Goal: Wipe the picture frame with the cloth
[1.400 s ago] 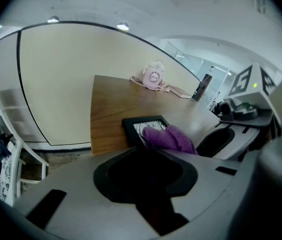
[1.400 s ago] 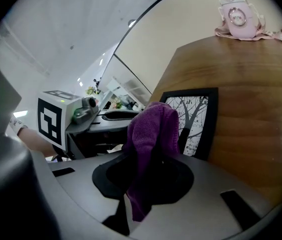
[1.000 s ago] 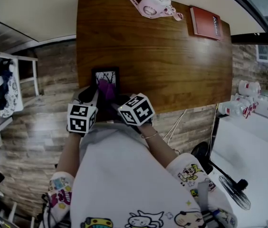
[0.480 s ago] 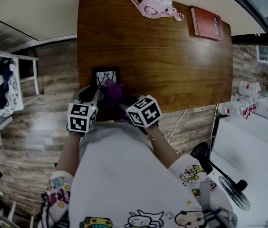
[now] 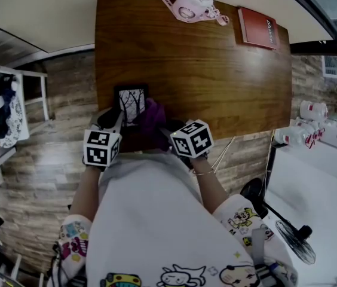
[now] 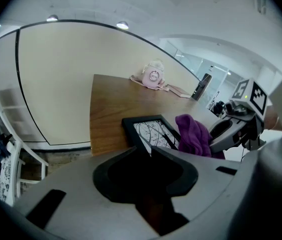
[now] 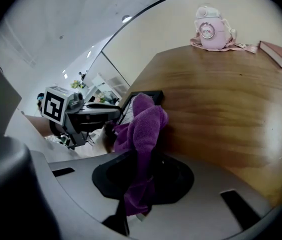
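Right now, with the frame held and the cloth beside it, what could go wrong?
The picture frame sits at the near edge of the wooden table, pinched at one end by the left gripper; wiping pressure could twist it loose or off the table. The purple cloth hangs bunched from the right gripper, so it may slip out mid-wipe.

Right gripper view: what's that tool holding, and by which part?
The right tool grips the purple cloth near one end; the rest bunches beyond the jaws.
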`<state>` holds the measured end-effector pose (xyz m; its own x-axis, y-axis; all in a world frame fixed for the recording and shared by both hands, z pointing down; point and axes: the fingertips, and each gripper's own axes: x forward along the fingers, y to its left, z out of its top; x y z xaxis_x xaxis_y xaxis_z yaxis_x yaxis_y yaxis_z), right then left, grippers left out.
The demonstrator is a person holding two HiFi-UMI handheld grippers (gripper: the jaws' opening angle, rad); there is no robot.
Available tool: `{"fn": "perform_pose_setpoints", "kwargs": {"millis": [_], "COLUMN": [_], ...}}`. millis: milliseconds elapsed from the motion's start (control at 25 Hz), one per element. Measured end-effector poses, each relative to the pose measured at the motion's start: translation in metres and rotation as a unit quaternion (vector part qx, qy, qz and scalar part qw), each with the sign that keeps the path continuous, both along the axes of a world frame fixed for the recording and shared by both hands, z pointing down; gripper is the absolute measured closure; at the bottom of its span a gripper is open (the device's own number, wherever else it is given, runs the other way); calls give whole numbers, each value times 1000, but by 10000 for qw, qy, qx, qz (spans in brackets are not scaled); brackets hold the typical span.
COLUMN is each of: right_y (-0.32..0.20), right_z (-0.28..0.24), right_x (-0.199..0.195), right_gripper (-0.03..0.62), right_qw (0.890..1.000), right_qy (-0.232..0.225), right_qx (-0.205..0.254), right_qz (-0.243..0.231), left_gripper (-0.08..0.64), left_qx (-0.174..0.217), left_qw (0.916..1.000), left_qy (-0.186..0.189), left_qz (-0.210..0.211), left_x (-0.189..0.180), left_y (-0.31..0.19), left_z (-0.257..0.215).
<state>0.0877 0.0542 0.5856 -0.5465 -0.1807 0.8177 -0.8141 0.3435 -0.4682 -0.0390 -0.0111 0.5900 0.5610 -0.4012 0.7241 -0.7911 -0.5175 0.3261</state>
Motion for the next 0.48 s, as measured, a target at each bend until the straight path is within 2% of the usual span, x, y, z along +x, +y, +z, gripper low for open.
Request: {"fn": "perform_pose_setpoints", "kwargs": {"millis": [280, 480], "right_y": [4, 0], "right_z": [-9, -29], "right_x": [30, 46], "right_gripper": [531, 531], "right_qw": [9994, 9977], "right_qy": [171, 98], "right_qx": [122, 369], "right_qz": [269, 557], "left_gripper": [476, 472], "left_qx": [37, 83], "left_qw": [10000, 9999], "left_qy": [-22, 63], "left_qz": [-5, -1], "left_x": [-1, -2], "left_y": [0, 0], "left_z": [1, 0]}}
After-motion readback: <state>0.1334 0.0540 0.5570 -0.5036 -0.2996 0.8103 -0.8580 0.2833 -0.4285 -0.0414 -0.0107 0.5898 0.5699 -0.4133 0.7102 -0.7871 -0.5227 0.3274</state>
